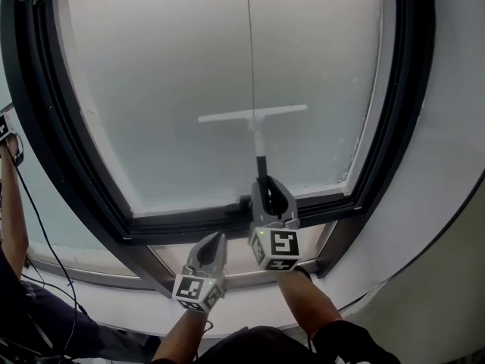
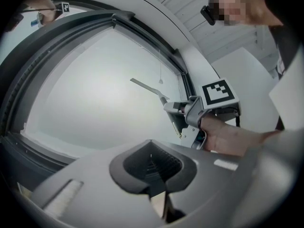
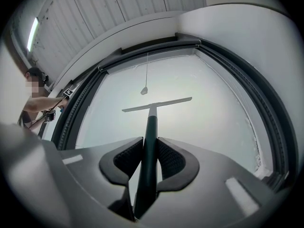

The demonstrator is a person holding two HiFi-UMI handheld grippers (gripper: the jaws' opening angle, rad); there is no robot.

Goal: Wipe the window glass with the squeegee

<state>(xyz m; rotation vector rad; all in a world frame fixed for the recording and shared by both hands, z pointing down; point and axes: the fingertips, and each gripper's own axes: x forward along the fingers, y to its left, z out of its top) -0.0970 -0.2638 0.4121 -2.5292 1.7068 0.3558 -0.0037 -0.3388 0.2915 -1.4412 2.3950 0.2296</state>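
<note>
The right gripper (image 1: 264, 186) clamps the squeegee (image 1: 254, 116) handle, its blade above on the window glass (image 1: 182, 67); the left gripper (image 1: 218, 240) hangs closed just beside.

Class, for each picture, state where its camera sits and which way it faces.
Head view: on the person's head, facing the window glass; both forearms, the left gripper and the right gripper show.
Left gripper view: on the left gripper, looking past its shut, empty jaws at the glass; the person's right hand shows.
Right gripper view: on the right gripper, looking along the squeegee clamped in its jaws.
Shared: all three show squeegee and glass.
</note>
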